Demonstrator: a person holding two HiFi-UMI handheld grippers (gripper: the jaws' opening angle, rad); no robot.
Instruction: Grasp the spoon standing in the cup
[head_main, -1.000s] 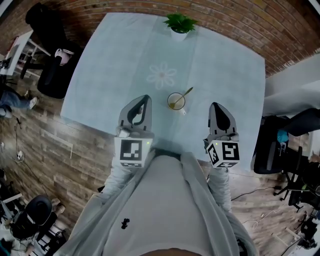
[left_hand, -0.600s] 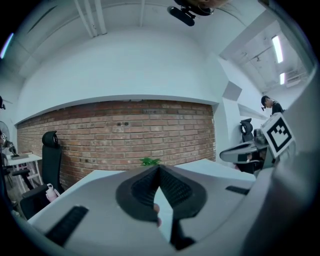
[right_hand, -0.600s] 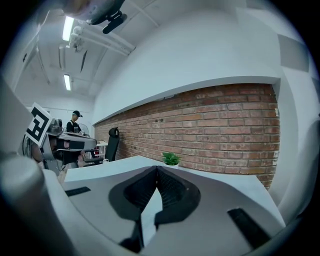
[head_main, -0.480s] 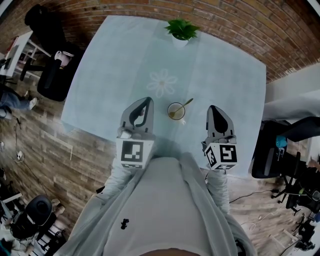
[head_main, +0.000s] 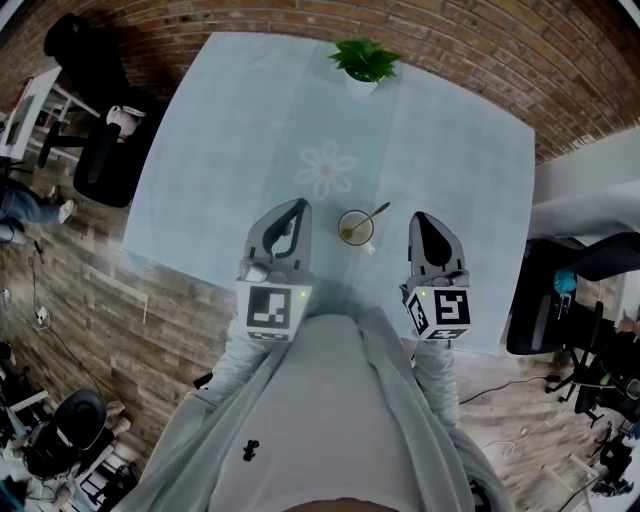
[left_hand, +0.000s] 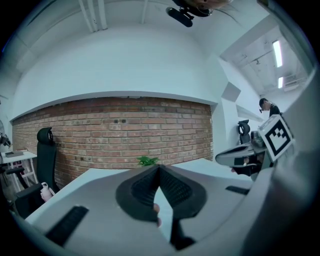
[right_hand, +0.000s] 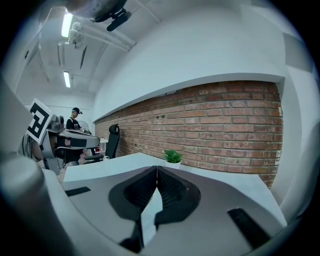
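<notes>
We see the spoon (head_main: 372, 215) standing in the cup (head_main: 354, 228), its bowl down inside and its handle leaning out over the rim toward 2 o'clock. The cup sits on the pale table (head_main: 220, 150), toward the near edge, about midway across. At its 9 o'clock is our left gripper (head_main: 300, 204), just beside the cup but not touching it. At 3 o'clock is our right gripper (head_main: 420, 216), a little farther off. Both point toward 12 o'clock. In each gripper view the jaws are together at the tips with nothing between them. A flower print (head_main: 325, 167) lies at the cup's 11 o'clock. A potted plant (head_main: 365, 58) stands at 12 o'clock by the far edge, before the brick wall (head_main: 480, 40).
</notes>
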